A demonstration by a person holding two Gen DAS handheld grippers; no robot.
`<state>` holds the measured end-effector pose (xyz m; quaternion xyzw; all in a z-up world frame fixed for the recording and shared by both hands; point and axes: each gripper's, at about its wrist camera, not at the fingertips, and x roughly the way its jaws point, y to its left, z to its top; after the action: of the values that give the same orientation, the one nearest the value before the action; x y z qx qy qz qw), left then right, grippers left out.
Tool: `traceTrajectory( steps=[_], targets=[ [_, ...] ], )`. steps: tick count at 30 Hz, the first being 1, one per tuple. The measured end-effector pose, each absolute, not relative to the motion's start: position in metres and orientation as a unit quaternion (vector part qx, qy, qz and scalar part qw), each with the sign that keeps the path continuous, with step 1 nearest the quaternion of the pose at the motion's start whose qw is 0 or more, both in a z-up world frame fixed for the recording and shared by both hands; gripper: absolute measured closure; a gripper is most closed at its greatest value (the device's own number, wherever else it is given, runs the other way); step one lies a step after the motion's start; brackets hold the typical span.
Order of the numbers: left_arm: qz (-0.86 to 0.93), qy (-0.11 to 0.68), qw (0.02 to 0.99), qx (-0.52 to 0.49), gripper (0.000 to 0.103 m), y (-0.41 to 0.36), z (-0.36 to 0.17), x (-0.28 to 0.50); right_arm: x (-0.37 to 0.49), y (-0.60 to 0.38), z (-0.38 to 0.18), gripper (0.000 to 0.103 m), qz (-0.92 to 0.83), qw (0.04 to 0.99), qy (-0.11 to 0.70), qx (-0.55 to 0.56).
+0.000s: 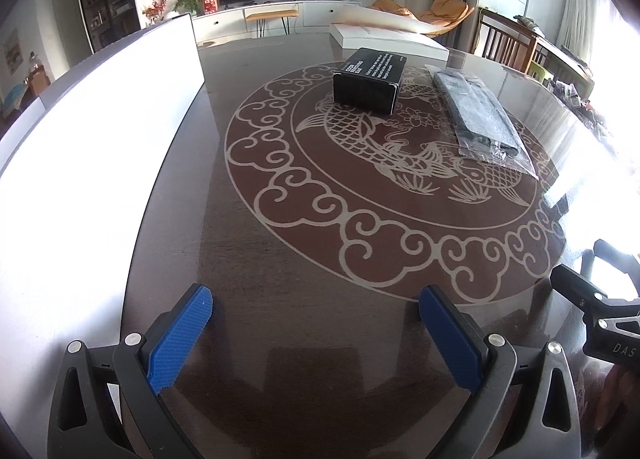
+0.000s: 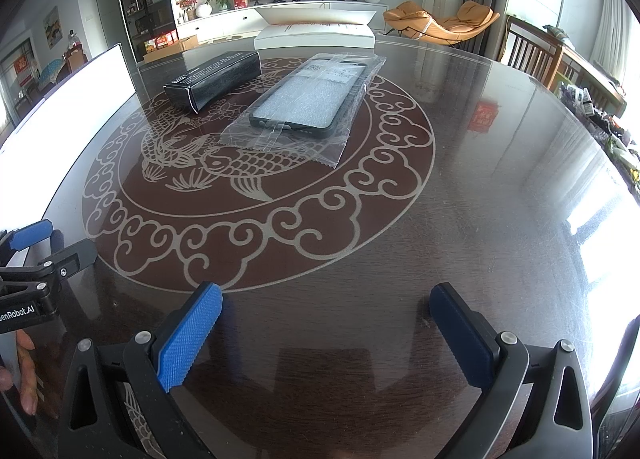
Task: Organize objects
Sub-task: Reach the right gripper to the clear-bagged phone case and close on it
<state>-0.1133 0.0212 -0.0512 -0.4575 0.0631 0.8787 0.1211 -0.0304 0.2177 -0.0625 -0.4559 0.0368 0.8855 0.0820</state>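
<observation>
A black box with white print (image 1: pixel 370 79) (image 2: pixel 214 79) lies on the far middle of the dark round table (image 1: pixel 320 251) (image 2: pixel 480 179). To its right rests a phone case sealed in a clear plastic bag (image 1: pixel 482 117) (image 2: pixel 308 103). My left gripper (image 1: pixel 316 309) is open near the table's front edge, well short of both items, nothing between its blue pads. My right gripper (image 2: pixel 326 305) is also open and empty, lower right of the bagged case. Each gripper shows at the edge of the other's view.
A large white box (image 1: pixel 92 131) (image 2: pixel 80 99) stands along the table's left side. A white open box (image 1: pixel 384 37) (image 2: pixel 316 33) sits at the far edge. Wooden chairs (image 2: pixel 532 51) and a cluttered sideboard stand to the right. A hand (image 2: pixel 24 371) holds the left gripper.
</observation>
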Motion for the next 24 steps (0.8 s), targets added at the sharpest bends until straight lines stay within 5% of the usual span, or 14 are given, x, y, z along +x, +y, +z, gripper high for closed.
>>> traceTrajectory(
  steps=[14, 24],
  targets=[
    [0.88, 0.06, 0.12, -0.456, 0.0, 0.021, -0.051, -0.112, -0.047, 0.231, -0.052, 0.0, 0.885, 0.074, 0.066, -0.454],
    [0.88, 0.06, 0.12, -0.456, 0.0, 0.022, -0.051, -0.112, -0.204, 0.249, -0.054, 0.0, 0.847, 0.131, 0.162, -0.49]
  ],
)
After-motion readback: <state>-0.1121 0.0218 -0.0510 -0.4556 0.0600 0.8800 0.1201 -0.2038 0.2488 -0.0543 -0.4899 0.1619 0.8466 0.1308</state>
